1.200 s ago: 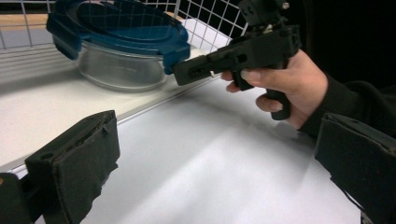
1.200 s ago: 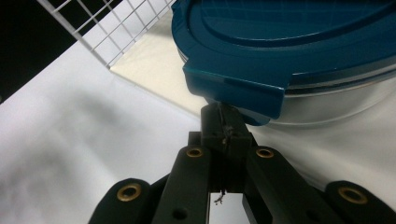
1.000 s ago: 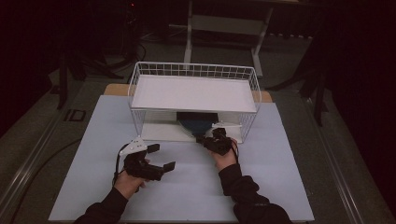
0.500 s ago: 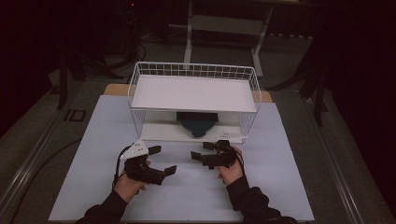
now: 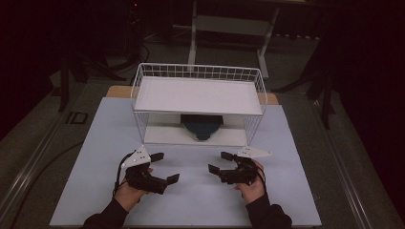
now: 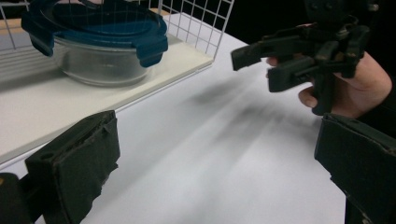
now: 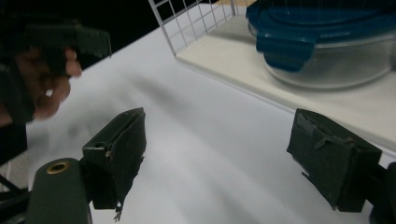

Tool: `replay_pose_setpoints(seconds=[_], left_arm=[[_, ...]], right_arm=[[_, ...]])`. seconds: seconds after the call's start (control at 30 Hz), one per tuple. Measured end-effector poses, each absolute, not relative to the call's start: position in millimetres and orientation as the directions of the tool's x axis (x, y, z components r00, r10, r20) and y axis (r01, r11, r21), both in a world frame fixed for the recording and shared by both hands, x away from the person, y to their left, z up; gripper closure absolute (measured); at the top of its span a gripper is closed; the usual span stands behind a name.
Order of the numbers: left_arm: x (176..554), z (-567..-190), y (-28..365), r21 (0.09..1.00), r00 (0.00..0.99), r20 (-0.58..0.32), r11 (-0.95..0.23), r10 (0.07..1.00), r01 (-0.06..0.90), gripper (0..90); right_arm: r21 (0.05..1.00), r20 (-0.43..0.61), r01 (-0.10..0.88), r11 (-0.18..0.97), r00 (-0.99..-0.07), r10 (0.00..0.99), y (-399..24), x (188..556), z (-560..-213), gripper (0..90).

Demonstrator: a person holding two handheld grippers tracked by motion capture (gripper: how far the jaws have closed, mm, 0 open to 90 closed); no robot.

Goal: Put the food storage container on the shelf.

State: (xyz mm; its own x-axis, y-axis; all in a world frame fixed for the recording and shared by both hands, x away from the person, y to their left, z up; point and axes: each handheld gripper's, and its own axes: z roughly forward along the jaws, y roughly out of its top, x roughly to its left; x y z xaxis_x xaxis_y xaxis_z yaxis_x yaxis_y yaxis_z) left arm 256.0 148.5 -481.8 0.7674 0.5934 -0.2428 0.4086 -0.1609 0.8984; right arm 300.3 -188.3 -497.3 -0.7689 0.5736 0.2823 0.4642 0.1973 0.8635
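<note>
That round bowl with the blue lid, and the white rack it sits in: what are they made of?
The round bowl looks like clear glass: see-through, thick-walled, glossy. Its blue lid seems plastic, smooth, with snap-down flaps at the rim. The white rack appears to be coated metal wire, a thin welded grid, with matte white shelf boards, perhaps painted wood or plastic.

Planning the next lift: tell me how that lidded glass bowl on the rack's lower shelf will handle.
The bowl looks like thick clear glass, so probably heavy, rigid and breakable. Its smooth rounded wall may slip between the jaws. The blue lid has clip flaps that stick out, likely a surer hold, if latched.
</note>
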Motion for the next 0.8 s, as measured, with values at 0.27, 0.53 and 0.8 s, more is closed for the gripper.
replay_pose_setpoints(seconds=[0.27, 0.53, 0.8], left_arm=[[252, -483, 151, 0.900, 0.772, -0.246, -0.158, 0.586, 0.406, 0.5], [252, -486, 152, 0.900, 0.777, -0.252, -0.156, 0.576, 0.408, 0.5], [251, -487, 149, 0.902, 0.789, -0.247, -0.163, 0.563, 0.399, 0.6]], right_arm=[[0.850, 0.282, 0.482, 0.211, -0.756, 0.591, -206, 285, -502, 18.5], [0.850, 0.270, 0.483, 0.209, -0.741, 0.615, -219, 279, -504, 18.5], [0.854, 0.269, 0.483, 0.195, -0.729, 0.629, -224, 282, -505, 18.5]])
